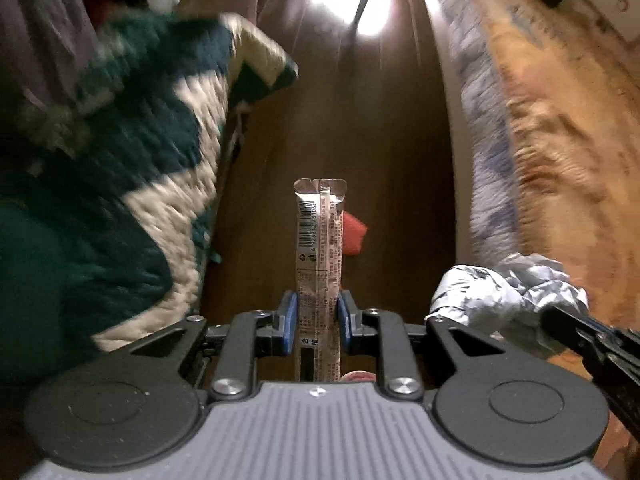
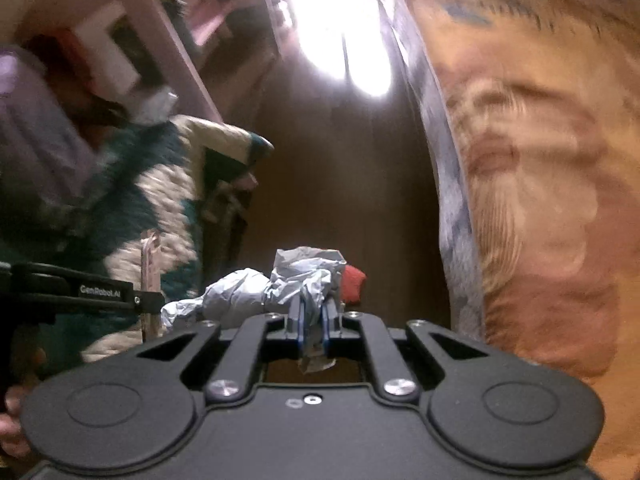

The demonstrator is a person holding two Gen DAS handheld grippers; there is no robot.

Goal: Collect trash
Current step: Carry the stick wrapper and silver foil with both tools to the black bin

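Both-handed carry now: left gripper (image 1: 318, 316) jaws clamped on the upright snack stick wrapper (image 1: 319, 236), right gripper (image 2: 313, 322) jaws pinching crumpled silvery paper (image 2: 280, 284) above the wooden floor (image 1: 360, 128), so keep both grips tight toward a bin.

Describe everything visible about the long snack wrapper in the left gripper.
The snack wrapper is a narrow, flat stick pack of shiny foil-like film, silver-pink with a barcode, fine print and a centre seam. It stands straight out along the fingers, its notched end farthest away. The left gripper is shut on its lower part, blue pads pressing both sides. Nothing else touches it.
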